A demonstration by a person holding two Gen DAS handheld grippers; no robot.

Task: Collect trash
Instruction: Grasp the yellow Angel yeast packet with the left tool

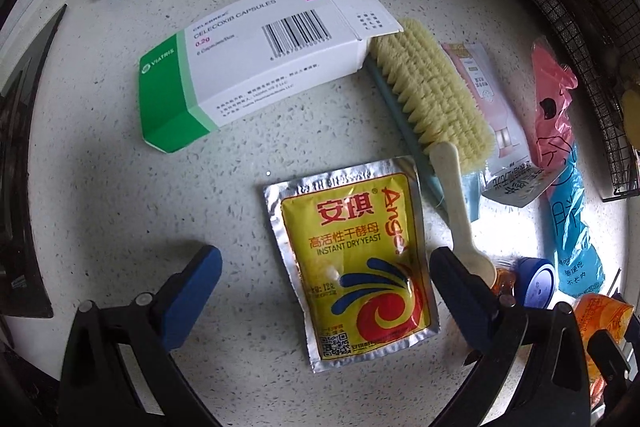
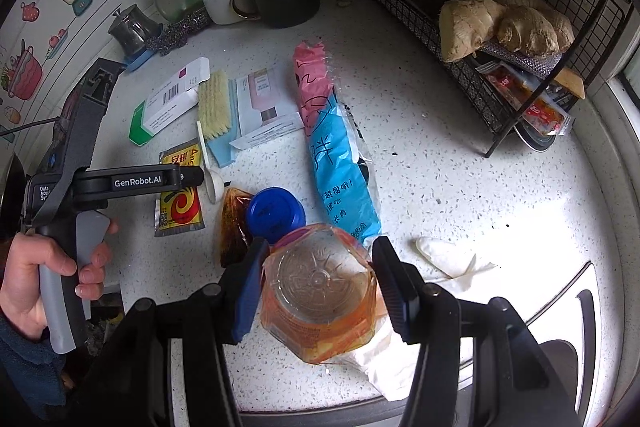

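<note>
Yeast sachet (image 1: 350, 263), yellow and foil-edged, lies flat on the tabletop (image 1: 120, 187) between my left gripper (image 1: 325, 277) fingers, which stand wide and point straight down over it. My right gripper (image 2: 320, 285) holds a clear plastic bottle (image 2: 318, 291), base toward the camera, fingers pressed on its 2 sides. The white spoon (image 1: 460, 203) lies just beside the sachet, near 1 finger. I'd shift toward the sachet's middle, lower until the fingers meet the tabletop, then close slowly so the foil buckles upward into the grip.
</note>
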